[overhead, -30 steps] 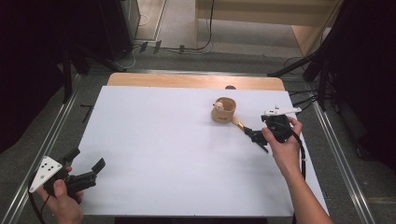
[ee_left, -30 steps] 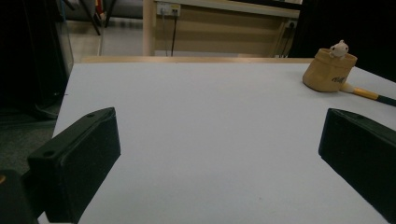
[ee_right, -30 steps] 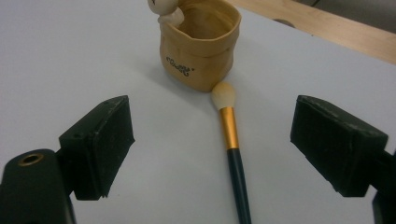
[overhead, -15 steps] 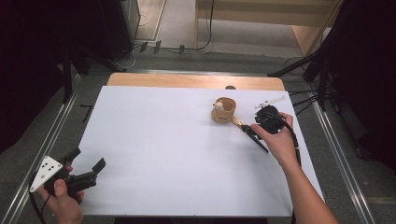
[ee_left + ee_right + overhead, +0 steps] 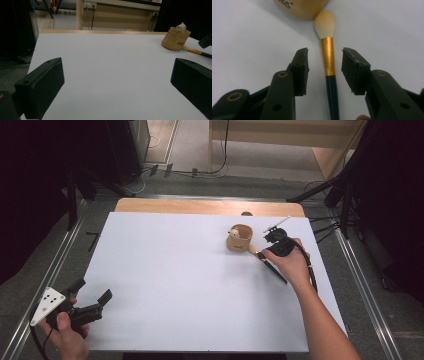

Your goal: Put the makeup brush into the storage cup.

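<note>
The right gripper (image 5: 325,63) is low over the white table (image 5: 165,285), and its jaws stand one on each side of the brush (image 5: 328,62). There is a gap on both sides, so the pads do not touch the brush yet. The jaws have just been closing in, with the brush between them.

The brush lies flat on the table. Its long line runs straight away from the right gripper, the same way the jaws point. The dark handle is the near end and passes under the gripper. Next comes the gold band, right between the jaw tips. The soft pale tip is the far end, and it touches the foot of the cup (image 5: 302,8).

In the high view the right gripper (image 5: 267,251) is just beside the cup (image 5: 240,239), and the brush (image 5: 272,267) slants back from the cup under the hand. A small white toy (image 5: 233,234) sits on the rim of the cup.

So I think the squeeze should land on the gold band, across the brush. The cup is very close in front, so a push forward could bump it.

The left gripper (image 5: 92,306) rests at the near left corner, well apart from the brush. Its jaws are wide apart and hold nothing. From there the cup (image 5: 175,38) and the brush (image 5: 197,52) look far off to the right. The right hand is much the nearer one.
</note>
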